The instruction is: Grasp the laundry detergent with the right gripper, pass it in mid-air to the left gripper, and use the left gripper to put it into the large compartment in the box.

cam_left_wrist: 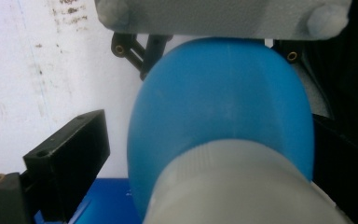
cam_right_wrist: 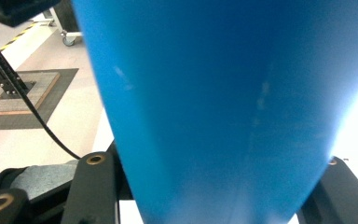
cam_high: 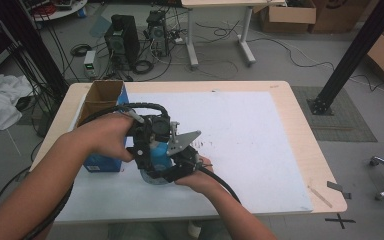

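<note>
Blue bottle (cam_high: 156,152) held above the white sheet (cam_high: 240,145) near the table's front-left part, just right of the open blue carton (cam_high: 102,107); pale ribbed cap (cam_left_wrist: 242,186) at the near end in the left gripper view, blue body (cam_right_wrist: 223,102) spanning almost the whole right gripper view.

Right hand-held gripper (cam_high: 182,167) pinching the bottle's body, black jaws pressed to either flank at the bottom of its own view; left hand-held gripper (cam_high: 147,142) spread around the cap end, one jaw (cam_left_wrist: 70,158) standing clear of the bottle on the left, the other dark against the right edge, contact there not to be told; jaws lately drawing in, the bottle between them.

Both grippers crowded together over the bottle, carton edge close on the left; wide bare sheet to the right and behind, up to the table's far and right edges (cam_high: 320,165); narrow strip of sheet only toward the front edge.

Bottle largely covered in the high view by the grippers and grey plate (cam_high: 182,140); bottom end cut off in the left gripper view by that plate; no label readable; carton's inside dim; floor cables (cam_high: 145,65) beyond the table small and tangled.
</note>
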A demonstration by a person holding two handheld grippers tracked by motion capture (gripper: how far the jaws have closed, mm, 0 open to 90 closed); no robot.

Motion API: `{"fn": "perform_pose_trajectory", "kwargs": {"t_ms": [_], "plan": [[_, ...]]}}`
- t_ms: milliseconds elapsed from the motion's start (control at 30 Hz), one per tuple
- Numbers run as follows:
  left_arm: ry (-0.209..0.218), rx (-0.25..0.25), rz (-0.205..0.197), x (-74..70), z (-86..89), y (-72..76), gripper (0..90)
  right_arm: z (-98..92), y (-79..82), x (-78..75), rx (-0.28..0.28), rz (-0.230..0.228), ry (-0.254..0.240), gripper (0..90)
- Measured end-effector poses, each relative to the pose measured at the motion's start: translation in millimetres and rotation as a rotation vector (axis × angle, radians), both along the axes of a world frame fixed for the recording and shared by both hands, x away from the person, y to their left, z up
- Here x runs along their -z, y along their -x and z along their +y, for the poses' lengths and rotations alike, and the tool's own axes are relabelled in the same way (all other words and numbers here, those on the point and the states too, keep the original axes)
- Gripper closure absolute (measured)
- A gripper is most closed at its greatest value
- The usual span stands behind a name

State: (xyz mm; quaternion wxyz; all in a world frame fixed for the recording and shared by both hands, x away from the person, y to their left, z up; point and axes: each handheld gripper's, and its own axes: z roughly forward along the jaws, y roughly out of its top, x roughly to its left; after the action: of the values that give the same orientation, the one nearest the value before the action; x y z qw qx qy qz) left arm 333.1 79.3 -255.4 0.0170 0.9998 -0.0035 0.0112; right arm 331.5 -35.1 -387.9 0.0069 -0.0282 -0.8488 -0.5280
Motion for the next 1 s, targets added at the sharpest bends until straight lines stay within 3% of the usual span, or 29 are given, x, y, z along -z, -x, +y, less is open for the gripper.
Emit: {"fn": "perform_pose_trajectory", "kwargs": {"t_ms": [267, 667, 1000], "plan": [[-0.006, 0.002, 0.009, 0.6, 0.7, -0.1, 13.3, 0.6, -0.4, 0.8, 0.001, 0.000, 0.001, 44.2], [-0.022, -0.003, -0.025, 1.9, 2.4, -0.9, 17.3, 2.2, -0.7, 1.5, 0.011, -0.006, 0.010, 44.3], [-0.027, 0.004, -0.029, 1.3, 2.8, -0.2, 25.0, 1.9, -1.6, 1.0, 0.011, -0.006, 0.006, 44.3]]}}
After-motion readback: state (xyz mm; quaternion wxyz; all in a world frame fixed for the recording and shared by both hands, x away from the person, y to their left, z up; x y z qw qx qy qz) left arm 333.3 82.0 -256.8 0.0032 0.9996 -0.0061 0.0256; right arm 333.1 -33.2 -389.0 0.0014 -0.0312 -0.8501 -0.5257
